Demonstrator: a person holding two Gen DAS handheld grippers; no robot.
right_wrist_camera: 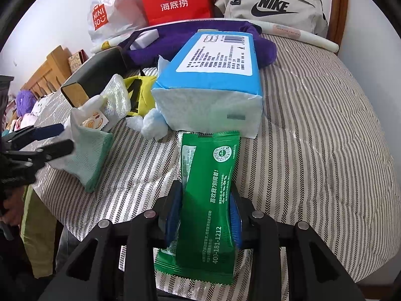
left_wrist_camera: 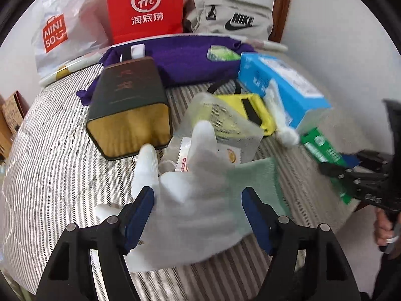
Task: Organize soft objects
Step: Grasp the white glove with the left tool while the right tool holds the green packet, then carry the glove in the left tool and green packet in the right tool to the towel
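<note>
A white glove point(left_wrist_camera: 200, 175) with a pale green cuff point(left_wrist_camera: 255, 175) lies on the striped bedcover point(left_wrist_camera: 55, 150). My left gripper point(left_wrist_camera: 198, 200) stands open around it, with a blue pad on each side of the palm and not squeezing it. In the right wrist view the same glove point(right_wrist_camera: 87, 155) shows at the left between the left gripper's fingers point(right_wrist_camera: 57, 150). My right gripper point(right_wrist_camera: 204, 213) is shut on a green sachet point(right_wrist_camera: 213, 195), which points towards a blue tissue pack point(right_wrist_camera: 208, 75). In the left wrist view the green sachet point(left_wrist_camera: 323, 150) appears at the far right.
Close behind the glove are a dark tin point(left_wrist_camera: 130, 105), a clear mesh pouch point(left_wrist_camera: 220, 120), a yellow item point(left_wrist_camera: 250, 110) and a white fluffy ball point(left_wrist_camera: 288, 135). A purple cloth point(left_wrist_camera: 180, 60), a red bag point(left_wrist_camera: 145, 5), a white Miniso bag point(left_wrist_camera: 57, 32) and a Nike bag point(left_wrist_camera: 230, 17) line the back.
</note>
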